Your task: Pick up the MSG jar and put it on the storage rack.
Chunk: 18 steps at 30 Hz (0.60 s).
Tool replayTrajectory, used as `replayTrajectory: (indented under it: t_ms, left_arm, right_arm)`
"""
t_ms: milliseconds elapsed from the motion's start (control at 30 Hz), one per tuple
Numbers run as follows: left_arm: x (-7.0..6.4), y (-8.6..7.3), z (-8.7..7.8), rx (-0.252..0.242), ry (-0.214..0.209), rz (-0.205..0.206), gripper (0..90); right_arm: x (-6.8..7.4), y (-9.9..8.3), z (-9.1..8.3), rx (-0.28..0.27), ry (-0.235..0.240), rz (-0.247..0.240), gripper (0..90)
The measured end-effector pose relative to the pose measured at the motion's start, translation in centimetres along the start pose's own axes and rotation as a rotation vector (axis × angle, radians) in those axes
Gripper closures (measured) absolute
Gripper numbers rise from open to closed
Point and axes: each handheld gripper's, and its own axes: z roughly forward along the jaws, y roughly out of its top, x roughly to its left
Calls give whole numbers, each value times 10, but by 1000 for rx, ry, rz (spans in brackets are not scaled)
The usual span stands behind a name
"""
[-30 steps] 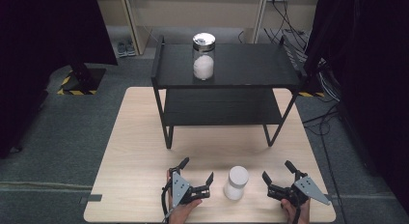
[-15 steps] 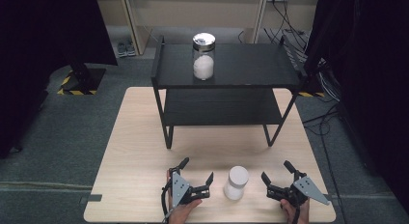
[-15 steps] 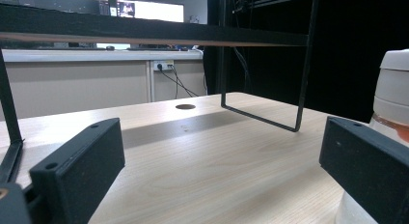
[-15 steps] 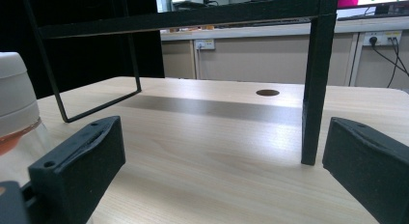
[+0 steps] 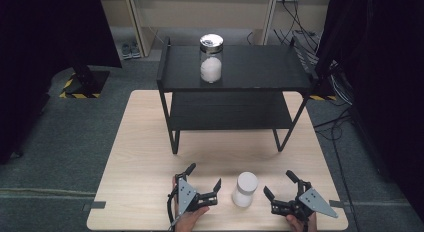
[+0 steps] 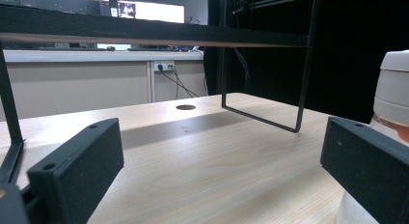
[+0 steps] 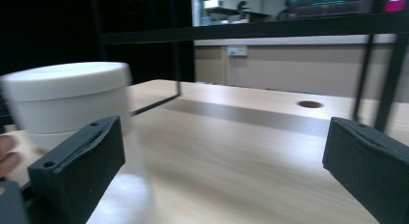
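Observation:
A white lidded jar (image 5: 245, 188) stands upright on the wooden table (image 5: 145, 157) near its front edge, between my two grippers. My left gripper (image 5: 203, 183) rests open just left of the jar, nothing between its jaws. In the left gripper view the white jar (image 6: 393, 96) rises behind the right jaw. My right gripper (image 5: 280, 186) is open to the jar's right, jaws spread and bare. The right gripper view has the white jar (image 7: 67, 105) blurred behind the left jaw. A glass jar (image 5: 211, 58) with a metal lid and white contents sits on the top shelf.
A black two-tier metal shelf rack (image 5: 235, 109) stands across the middle of the table. A round hole (image 6: 185, 107) is in the tabletop beneath it. Cables (image 5: 345, 99) and dark curtains lie off the table's right side.

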Motion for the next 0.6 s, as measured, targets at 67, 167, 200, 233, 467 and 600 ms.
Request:
replayTrajectory:
  t_ms: [67,167,200,233,467,600]
  left_arm:
    - [0,0,0,-1,0,-1,6]
    - [0,0,0,-1,1,0,6]
    - [0,0,0,-1,1,0,6]
    - [0,0,0,0,1,0,6]
    - [-1,0,0,2,2,2,5]
    - [-1,1,0,4,1,8,2]
  right_arm:
    - [4,1,1,-5,39,-4,11]
    - [6,1,0,-12,65,-5,11]
    - [8,1,-2,-12,75,-4,11]
    - [9,1,-3,-12,85,-5,10]
    - [16,0,1,-2,129,-16,11]
    - [21,1,8,16,148,-24,13]
